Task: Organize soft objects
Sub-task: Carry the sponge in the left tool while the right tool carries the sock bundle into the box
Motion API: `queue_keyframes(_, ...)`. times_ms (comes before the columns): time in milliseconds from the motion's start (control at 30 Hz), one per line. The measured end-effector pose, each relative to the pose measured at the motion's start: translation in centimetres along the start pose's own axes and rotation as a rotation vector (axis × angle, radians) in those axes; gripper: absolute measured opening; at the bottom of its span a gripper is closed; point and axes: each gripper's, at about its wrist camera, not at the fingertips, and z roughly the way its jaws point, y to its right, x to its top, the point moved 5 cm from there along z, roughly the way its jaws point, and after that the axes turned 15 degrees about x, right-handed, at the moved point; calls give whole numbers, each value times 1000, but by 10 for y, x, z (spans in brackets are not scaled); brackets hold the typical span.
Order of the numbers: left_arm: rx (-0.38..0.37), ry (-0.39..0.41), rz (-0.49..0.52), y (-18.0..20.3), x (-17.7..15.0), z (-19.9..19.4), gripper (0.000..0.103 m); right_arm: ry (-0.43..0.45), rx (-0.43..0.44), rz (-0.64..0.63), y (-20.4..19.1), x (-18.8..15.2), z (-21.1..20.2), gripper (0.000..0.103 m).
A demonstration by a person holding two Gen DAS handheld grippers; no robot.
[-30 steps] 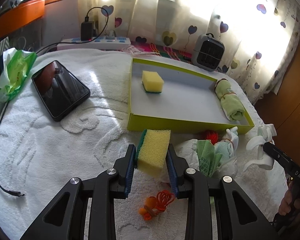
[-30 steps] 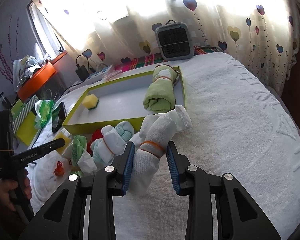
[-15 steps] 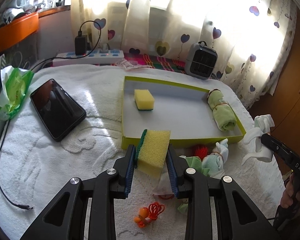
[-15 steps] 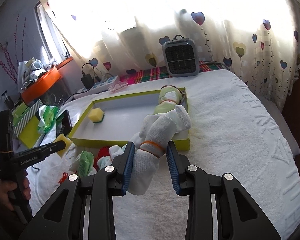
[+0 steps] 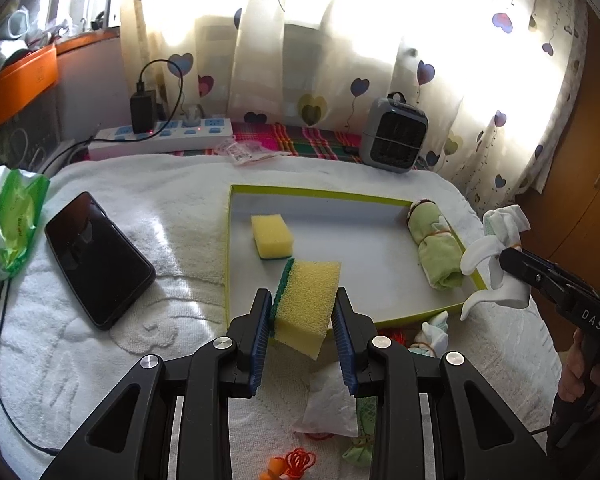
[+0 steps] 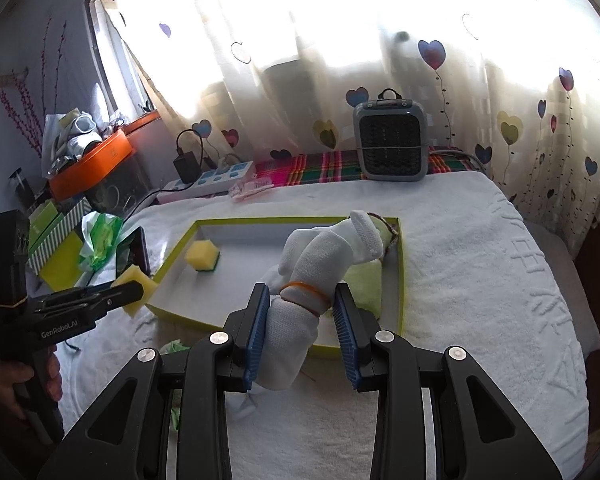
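Bright daylight glows through cream curtains printed with heart balloons (image 6: 432, 52) along the far wall. A wooden brown cabinet (image 5: 580, 184) stands at right. At left, an orange shelf ledge (image 5: 18, 80) carries clutter below the window.

"GenRoboAI" on left gripper (image 6: 85, 307) body; "DAS" (partial) on right gripper (image 5: 509, 257).

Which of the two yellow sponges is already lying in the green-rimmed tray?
The smaller-looking yellow sponge lying flat near the tray's far left corner; the other is clamped in the left tool.
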Motion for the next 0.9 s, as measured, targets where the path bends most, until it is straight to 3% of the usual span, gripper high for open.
queue_keyframes(900,45,-78,14,12,14,62,29,-205,-10,-44,33,16,100,34)
